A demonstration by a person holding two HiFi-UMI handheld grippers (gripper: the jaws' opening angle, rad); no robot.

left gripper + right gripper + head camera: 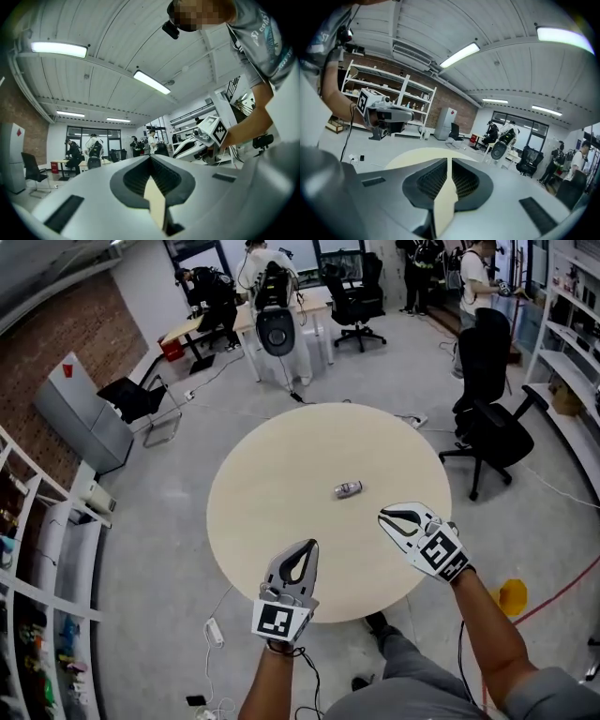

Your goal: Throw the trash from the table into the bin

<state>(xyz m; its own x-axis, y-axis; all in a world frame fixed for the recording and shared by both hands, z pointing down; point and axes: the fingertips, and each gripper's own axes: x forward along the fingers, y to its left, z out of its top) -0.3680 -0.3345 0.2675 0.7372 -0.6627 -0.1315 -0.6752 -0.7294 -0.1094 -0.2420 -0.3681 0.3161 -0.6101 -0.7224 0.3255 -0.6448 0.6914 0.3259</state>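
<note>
Head view shows the task not yet started: the can (348, 488) lies on its side near the middle of the round table (272, 484), untouched. Left gripper (310, 545) and right gripper (383, 515) hover above the near edge, both closed and empty; picking and binning are left

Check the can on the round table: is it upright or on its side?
On its side: the can lies lengthwise on the table, its silver wall facing up.
</note>
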